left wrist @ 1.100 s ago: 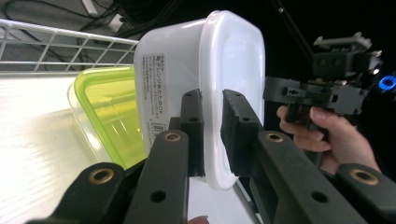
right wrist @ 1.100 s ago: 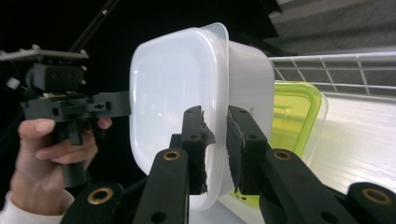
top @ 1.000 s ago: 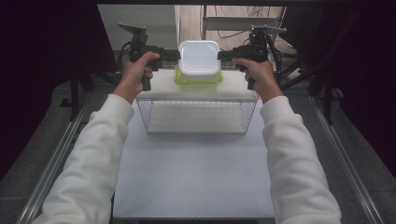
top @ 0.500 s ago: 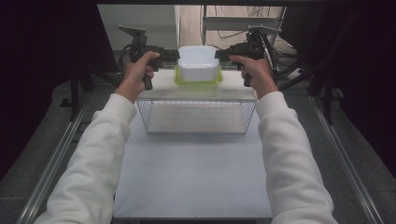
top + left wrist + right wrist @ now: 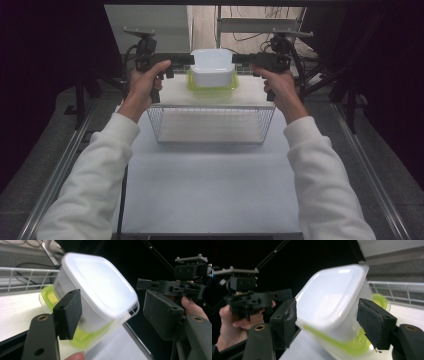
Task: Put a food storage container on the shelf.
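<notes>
A white tub (image 5: 213,67) rests upside down on a clear tub with a green lid (image 5: 212,89), at the far end of a wire basket (image 5: 215,125). My left gripper (image 5: 187,60) is at the stack's left side. In the left gripper view it (image 5: 115,310) stands open: the white tub (image 5: 100,290) lies between the jaws, close to the left pad and clear of the right one. My right gripper (image 5: 237,59) is at the stack's right side. In the right gripper view it (image 5: 328,317) has both pads against the white tub (image 5: 329,297), above the green lid (image 5: 352,345).
The basket stands on a white mat (image 5: 210,190) on the table, with its far rail (image 5: 25,272) behind the stack. Metal rails (image 5: 60,170) run along both table sides. A stand with cables (image 5: 260,25) rises behind the table.
The white tub has sunk slightly toward the green-lidded tub, and it is blurred in both gripper views. Both hands have stayed beside the stack.
</notes>
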A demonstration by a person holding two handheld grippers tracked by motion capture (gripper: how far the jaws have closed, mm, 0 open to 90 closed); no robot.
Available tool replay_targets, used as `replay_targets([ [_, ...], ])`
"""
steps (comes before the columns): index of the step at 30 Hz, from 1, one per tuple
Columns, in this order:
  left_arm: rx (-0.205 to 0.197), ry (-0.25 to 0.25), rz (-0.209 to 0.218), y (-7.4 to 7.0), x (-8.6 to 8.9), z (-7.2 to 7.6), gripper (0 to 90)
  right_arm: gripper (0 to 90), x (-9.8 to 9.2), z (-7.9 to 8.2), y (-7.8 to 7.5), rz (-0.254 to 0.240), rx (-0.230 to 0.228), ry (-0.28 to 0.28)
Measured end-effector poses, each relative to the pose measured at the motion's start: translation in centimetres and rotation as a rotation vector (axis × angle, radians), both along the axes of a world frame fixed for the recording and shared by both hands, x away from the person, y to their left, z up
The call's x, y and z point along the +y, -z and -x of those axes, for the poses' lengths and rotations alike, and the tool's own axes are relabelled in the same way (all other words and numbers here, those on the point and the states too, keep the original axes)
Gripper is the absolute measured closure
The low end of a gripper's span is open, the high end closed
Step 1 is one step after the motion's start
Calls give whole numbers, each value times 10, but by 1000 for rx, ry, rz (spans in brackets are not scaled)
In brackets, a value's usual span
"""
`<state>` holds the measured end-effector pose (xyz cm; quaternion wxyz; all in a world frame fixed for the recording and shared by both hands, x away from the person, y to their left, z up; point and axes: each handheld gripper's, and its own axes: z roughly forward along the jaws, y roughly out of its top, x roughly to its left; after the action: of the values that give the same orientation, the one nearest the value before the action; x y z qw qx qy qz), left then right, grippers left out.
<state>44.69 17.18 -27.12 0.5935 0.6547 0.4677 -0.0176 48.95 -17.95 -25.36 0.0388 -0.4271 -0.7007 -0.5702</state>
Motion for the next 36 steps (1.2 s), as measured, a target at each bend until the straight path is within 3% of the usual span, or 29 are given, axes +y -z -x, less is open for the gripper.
replay_targets([
  [3, -40, 11, -30, 5, 0, 24, 288, 309, -9, 19, 9, 7, -36, -14],
  [8, -83, 34, -81, 23, 4, 62, 279, 300, -33, 56, 26, 5, -146, -37],
  [11, -76, 50, -83, 42, 8, 79, 278, 292, -46, 74, 38, 18, -172, -34],
  [15, -67, 53, -94, 71, 19, 101, 274, 279, -60, 103, 58, 89, -198, -44],
  [19, -23, 72, -54, 102, 27, 120, 273, 270, -71, 127, 80, 135, -197, -48],
  [27, -1, 80, -189, 153, 24, 155, 269, 261, -72, 158, 131, 220, -190, -39],
  [29, 9, 82, -223, 161, 21, 160, 266, 260, -73, 162, 144, 232, -168, -45],
  [33, 15, 83, -228, 165, 19, 161, 267, 258, -72, 166, 165, 255, -124, -54],
  [36, 16, 78, -231, 167, 19, 160, 267, 253, -72, 166, 169, 263, -115, -52],
])
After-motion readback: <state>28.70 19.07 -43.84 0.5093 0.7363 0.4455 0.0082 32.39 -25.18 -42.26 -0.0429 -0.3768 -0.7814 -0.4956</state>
